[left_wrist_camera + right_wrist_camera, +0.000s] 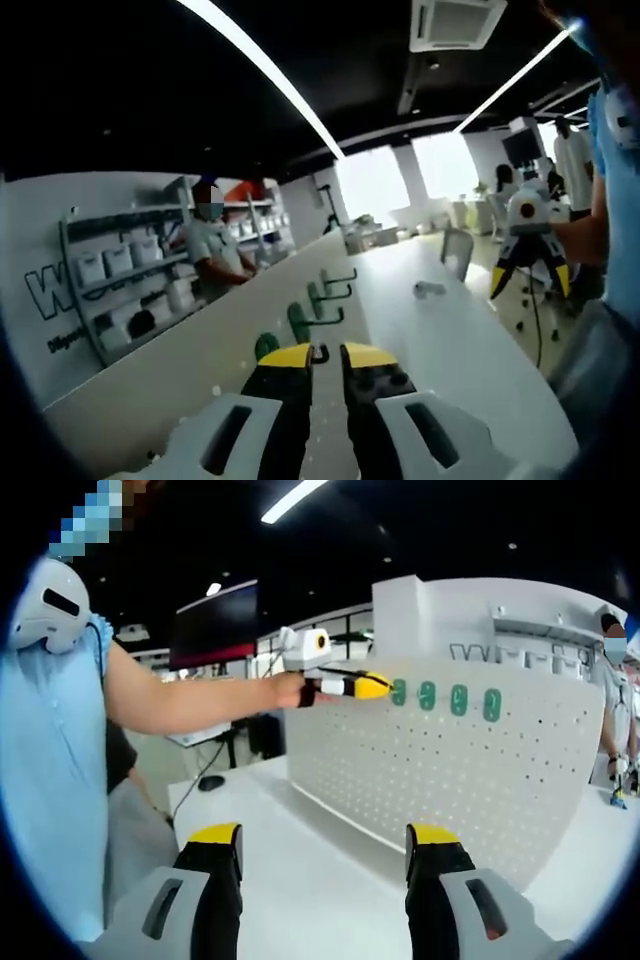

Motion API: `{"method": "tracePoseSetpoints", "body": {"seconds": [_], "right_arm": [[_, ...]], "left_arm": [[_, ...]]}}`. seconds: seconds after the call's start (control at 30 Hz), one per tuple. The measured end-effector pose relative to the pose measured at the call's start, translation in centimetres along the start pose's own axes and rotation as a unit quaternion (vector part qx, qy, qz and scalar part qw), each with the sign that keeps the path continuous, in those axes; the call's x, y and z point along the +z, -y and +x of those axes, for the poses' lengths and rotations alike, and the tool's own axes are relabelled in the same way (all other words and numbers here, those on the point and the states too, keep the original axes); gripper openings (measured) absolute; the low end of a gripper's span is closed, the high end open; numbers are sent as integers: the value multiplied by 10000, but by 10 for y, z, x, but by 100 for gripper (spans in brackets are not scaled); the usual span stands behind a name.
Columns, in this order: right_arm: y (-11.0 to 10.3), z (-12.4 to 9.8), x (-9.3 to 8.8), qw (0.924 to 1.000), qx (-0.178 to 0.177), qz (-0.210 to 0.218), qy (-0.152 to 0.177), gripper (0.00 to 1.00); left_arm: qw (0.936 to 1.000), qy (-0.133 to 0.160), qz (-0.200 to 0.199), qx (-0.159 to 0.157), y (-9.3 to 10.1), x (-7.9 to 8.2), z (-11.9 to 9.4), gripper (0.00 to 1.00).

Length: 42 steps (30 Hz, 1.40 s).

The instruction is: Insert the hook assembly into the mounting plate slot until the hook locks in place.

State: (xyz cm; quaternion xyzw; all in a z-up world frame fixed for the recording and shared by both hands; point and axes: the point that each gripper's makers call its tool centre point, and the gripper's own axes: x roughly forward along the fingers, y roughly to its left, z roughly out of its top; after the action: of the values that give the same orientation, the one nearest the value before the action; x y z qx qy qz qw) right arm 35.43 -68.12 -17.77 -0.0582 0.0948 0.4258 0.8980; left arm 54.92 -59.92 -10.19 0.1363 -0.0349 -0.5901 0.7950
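Left gripper view: the left gripper (327, 362), black jaws with yellow tips, rises from 6 o'clock with its jaws narrowly set, a slim gap between them. A dark metal hook with a green oval base (318, 352) sits at the tips; whether the jaws pinch it cannot be told. That base meets the top edge of the white perforated mounting plate (190, 365), which runs off toward 12 o'clock. Along the same edge stand three more green-based hooks (300, 318), in a row, their dark wire arms reaching over the white table (450, 350). A small pale object (428, 289) lies on the table toward 2 o'clock. At 3 o'clock the right gripper (530, 275) hangs well apart from the plate. At 9 o'clock a person (215, 250) stands before white shelving (120, 280).

Right gripper view: the right gripper (325, 845) has its jaws wide apart, holding nothing, over the white table (300, 880). The mounting plate (450, 770) stands upright ahead, with four green oval bases in a row near its top edge. At 12 o'clock a person's hand (292, 690) holds the left gripper (372, 686) against the leftmost base (398, 692).
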Motion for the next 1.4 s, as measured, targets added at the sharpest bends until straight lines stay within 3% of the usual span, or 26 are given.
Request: {"method": "tracePoseSetpoints", "body": {"seconds": [0.23, 0.43, 0.83, 1.1, 1.27, 1.4], "right_arm": [[-1, 0, 2, 10000, 5, -46, 22, 67], [-4, 1, 6, 9999, 42, -104, 47, 67], [-3, 4, 9, 9998, 85, -157, 94, 67], [-2, 3, 12, 9997, 96, -188, 130, 68], [-3, 3, 13, 9996, 111, -221, 144, 68], [-5, 3, 15, 9995, 131, -240, 169, 68]], "left_arm": [[9999, 122, 2, 35, 12, 12, -8, 23], [9997, 152, -17, 198, 23, 18, -22, 39], [9986, 99, -251, 463, 50, 18, -49, 60], [9971, 248, -351, 633, 71, 23, -65, 65], [9975, 30, -306, 631, 90, 13, -75, 68], [9968, 17, -379, 703, 96, 11, -86, 68]]}}
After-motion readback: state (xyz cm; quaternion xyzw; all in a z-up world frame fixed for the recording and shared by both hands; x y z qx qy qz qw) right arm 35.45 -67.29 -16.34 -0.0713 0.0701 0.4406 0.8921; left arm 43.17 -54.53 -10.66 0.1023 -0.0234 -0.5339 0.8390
